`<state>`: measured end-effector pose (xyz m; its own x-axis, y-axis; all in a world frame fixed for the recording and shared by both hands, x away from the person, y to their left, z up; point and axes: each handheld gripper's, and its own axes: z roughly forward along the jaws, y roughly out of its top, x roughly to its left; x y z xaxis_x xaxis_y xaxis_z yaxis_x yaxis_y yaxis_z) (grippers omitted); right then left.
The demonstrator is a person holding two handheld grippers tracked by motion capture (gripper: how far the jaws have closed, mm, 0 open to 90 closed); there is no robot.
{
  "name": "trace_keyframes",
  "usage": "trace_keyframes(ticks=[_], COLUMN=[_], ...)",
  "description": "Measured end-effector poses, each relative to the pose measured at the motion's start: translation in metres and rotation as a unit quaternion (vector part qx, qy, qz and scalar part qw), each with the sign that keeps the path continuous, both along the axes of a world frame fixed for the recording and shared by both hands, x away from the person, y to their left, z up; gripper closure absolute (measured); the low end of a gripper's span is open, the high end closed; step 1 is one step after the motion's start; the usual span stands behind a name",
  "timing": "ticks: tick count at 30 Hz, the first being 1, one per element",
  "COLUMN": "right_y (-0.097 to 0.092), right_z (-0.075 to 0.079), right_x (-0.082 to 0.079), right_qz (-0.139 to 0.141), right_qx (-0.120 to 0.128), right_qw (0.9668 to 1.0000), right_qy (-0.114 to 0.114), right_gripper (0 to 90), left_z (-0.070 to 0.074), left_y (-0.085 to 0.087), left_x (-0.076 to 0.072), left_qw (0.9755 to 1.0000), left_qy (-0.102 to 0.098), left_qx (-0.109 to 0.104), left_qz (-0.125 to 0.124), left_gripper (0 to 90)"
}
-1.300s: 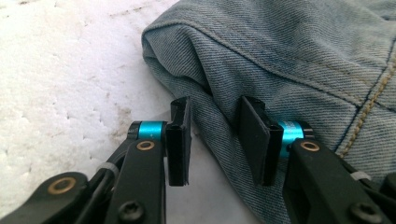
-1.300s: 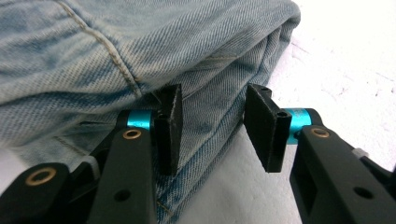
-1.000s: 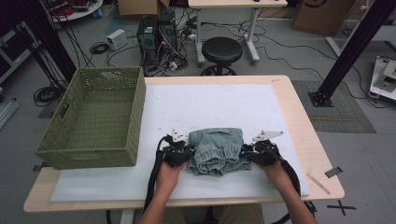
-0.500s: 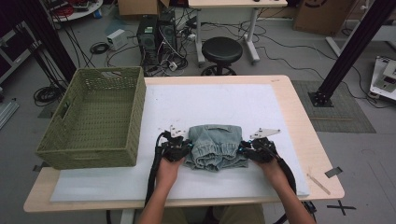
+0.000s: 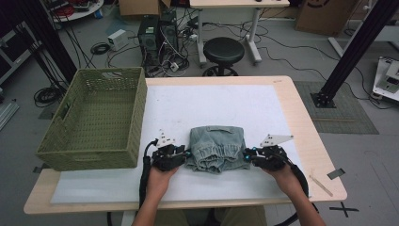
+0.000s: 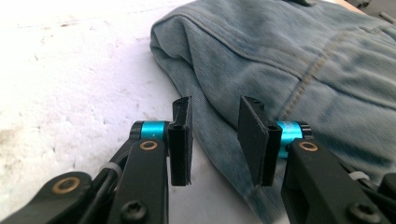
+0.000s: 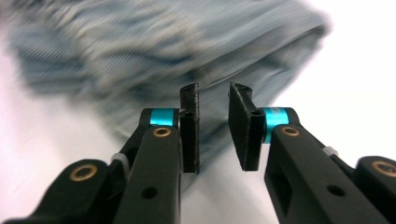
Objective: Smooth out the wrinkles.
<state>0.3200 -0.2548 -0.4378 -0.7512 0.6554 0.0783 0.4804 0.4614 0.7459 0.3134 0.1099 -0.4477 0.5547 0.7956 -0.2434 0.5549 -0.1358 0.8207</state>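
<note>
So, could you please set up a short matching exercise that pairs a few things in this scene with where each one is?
Things:
1. folded denim garment
2. green basket
3. black stool
4. left gripper

Places:
A. on the floor beyond the far edge of the table
B. at the garment's left edge, jaws apart
C. at the left end of the table
D. on the white mat, between the two grippers

Pairs: 1-D, 2-C, 3-A, 4-B
</note>
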Motion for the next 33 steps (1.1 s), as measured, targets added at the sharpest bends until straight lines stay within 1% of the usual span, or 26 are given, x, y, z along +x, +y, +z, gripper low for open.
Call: trace_keyframes(ticks=[3, 4, 5, 6, 8, 9, 10, 11, 12, 13, 14, 15, 16, 17, 18, 19, 21, 22, 23, 24, 25, 26, 28, 30, 31, 33], right_y=[0.001, 0.001, 0.001, 0.000, -0.001, -0.002, -0.004, -0.007, -0.008, -0.010, -0.010, -0.009, -0.007, -0.004, 0.000, 0.002, 0.005, 0.006, 0.006, 0.006, 0.006, 0.007, 0.009, 0.009, 0.008, 0.006], right_z=[-0.004, -0.003, -0.003, -0.002, 0.000, 0.000, 0.000, 0.001, 0.002, 0.003, 0.003, 0.003, 0.001, -0.002, -0.006, -0.008, -0.009, -0.009, -0.009, -0.008, -0.007, -0.007, -0.005, -0.003, -0.002, -0.002], right_x=[-0.004, -0.004, -0.005, -0.005, -0.006, -0.005, -0.005, -0.004, -0.004, -0.004, -0.003, -0.002, -0.001, 0.000, 0.001, 0.001, 0.003, 0.003, 0.003, 0.004, 0.004, 0.003, 0.003, 0.005, 0.005, 0.006], right_qz=[0.015, 0.014, 0.013, 0.013, 0.007, 0.001, -0.008, -0.016, -0.021, -0.023, -0.032, -0.039, -0.044, -0.047, -0.052, -0.053, -0.053, -0.051, -0.050, -0.048, -0.040, -0.038, -0.034, -0.032, -0.032, -0.031], right_qx=[-0.023, -0.036, -0.043, -0.062, -0.087, -0.083, -0.069, -0.042, -0.027, -0.011, 0.005, 0.011, 0.010, -0.001, -0.010, -0.012, -0.020, -0.023, -0.027, -0.028, -0.028, -0.033, -0.045, -0.052, -0.054, -0.054], right_qw=[0.9996, 0.9993, 0.9990, 0.9980, 0.9962, 0.9966, 0.9976, 0.9990, 0.9994, 0.9997, 0.9995, 0.9991, 0.9989, 0.9987, 0.9984, 0.9982, 0.9980, 0.9980, 0.9980, 0.9979, 0.9982, 0.9983, 0.9980, 0.9976, 0.9976, 0.9977], right_qy=[0.003, 0.003, 0.000, -0.002, 0.000, -0.002, 0.001, 0.004, 0.004, 0.002, 0.003, 0.008, 0.013, 0.017, 0.020, 0.024, 0.027, 0.028, 0.027, 0.032, 0.034, 0.031, 0.027, 0.030, 0.031, 0.027], right_gripper=[80.4, 83.1, 85.3, 86.8, 86.1, 82.0, 79.8, 76.1, 75.0, 71.3, 63.0, 58.4, 56.2, 54.2, 52.5, 53.5, 61.5, 64.0, 67.9, 76.4, 79.5, 82.2, 83.5, 83.9, 83.9, 83.9], left_z=[0.000, 0.001, 0.001, 0.002, 0.002, 0.001, 0.001, 0.000, 0.000, -0.001, -0.001, -0.002, -0.002, -0.003, -0.003, -0.003, -0.003, -0.004, -0.004, -0.004, -0.004, -0.004, -0.003, -0.003, -0.002, -0.002], left_y=[0.002, 0.003, 0.004, 0.004, 0.004, 0.004, 0.003, 0.003, 0.003, 0.002, 0.002, 0.002, 0.001, 0.000, -0.001, -0.004, -0.007, -0.009, -0.010, -0.011, -0.012, -0.012, -0.013, -0.014, -0.014, -0.015], left_x=[-0.002, -0.003, -0.004, -0.005, -0.006, -0.007, -0.007, -0.008, -0.008, -0.009, -0.009, -0.009, -0.009, -0.009, -0.009, -0.010, -0.011, -0.011, -0.011, -0.012, -0.012, -0.013, -0.014, -0.016, -0.018, -0.020], left_qw=[1.0000, 1.0000, 1.0000, 1.0000, 0.9999, 0.9999, 0.9999, 0.9999, 0.9999, 0.9999, 0.9999, 0.9998, 0.9997, 0.9995, 0.9993, 0.9991, 0.9986, 0.9983, 0.9979, 0.9975, 0.9969, 0.9968, 0.9963, 0.9958, 0.9956, 0.9957], left_qy=[-0.002, -0.004, -0.004, -0.005, -0.006, -0.006, -0.006, -0.006, -0.004, -0.004, -0.003, -0.002, 0.000, 0.002, 0.005, 0.006, 0.009, 0.011, 0.011, 0.014, 0.013, 0.012, 0.011, 0.010, 0.011, 0.011], left_qx=[0.000, -0.003, -0.006, -0.006, -0.006, -0.005, -0.005, -0.005, -0.004, -0.004, -0.004, -0.002, -0.004, -0.005, 0.001, 0.009, 0.028, 0.034, 0.042, 0.049, 0.059, 0.062, 0.072, 0.080, 0.082, 0.077], left_qz=[-0.002, -0.002, -0.003, -0.004, -0.008, -0.009, -0.010, -0.010, -0.014, -0.015, -0.016, -0.021, -0.023, -0.030, -0.036, -0.040, -0.044, -0.046, -0.049, -0.049, -0.049, -0.048, -0.047, -0.044, -0.045, -0.051], left_gripper=[65.4, 65.4, 65.4, 65.4, 64.9, 64.6, 64.6, 64.6, 64.6, 64.6, 64.6, 64.6, 64.7, 64.7, 64.7, 64.7, 64.8, 64.9, 65.6, 65.9, 67.3, 67.9, 69.9, 71.8, 71.9, 71.9])
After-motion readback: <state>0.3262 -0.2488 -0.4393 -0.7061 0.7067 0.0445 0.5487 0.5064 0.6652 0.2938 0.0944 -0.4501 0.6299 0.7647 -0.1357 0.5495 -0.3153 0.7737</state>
